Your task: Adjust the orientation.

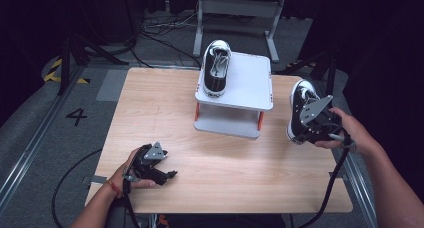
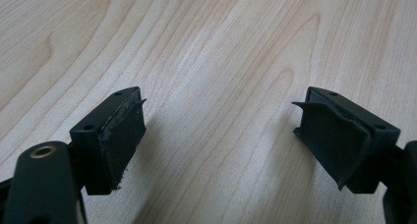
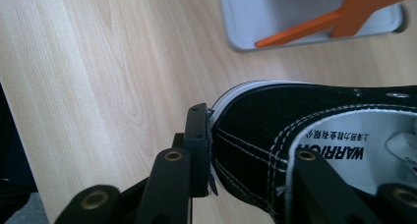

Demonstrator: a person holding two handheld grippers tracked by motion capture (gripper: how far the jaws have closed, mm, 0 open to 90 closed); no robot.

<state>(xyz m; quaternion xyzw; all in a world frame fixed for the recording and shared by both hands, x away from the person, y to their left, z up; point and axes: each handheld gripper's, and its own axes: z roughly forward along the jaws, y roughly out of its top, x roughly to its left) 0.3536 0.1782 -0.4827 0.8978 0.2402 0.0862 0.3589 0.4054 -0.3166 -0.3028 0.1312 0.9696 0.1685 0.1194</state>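
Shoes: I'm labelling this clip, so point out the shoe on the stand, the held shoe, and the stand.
shoe on the stand (image 1: 216,70), high view, laces.
held shoe (image 3: 255,121), right gripper view, black heel side.
stand (image 1: 252,83), high view, bare top shelf.

A pale wooden table carries a small white two-tier stand bearing one black sneaker.

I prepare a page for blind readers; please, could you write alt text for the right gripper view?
The right tongs grip the heel end of a black canvas sneaker, one pad outside the heel wall, the other jaw inside the opening, where the insole reads WARRIOR. Beneath lies a light wooden table, and the base of a grey rack with orange struts stands at the top.
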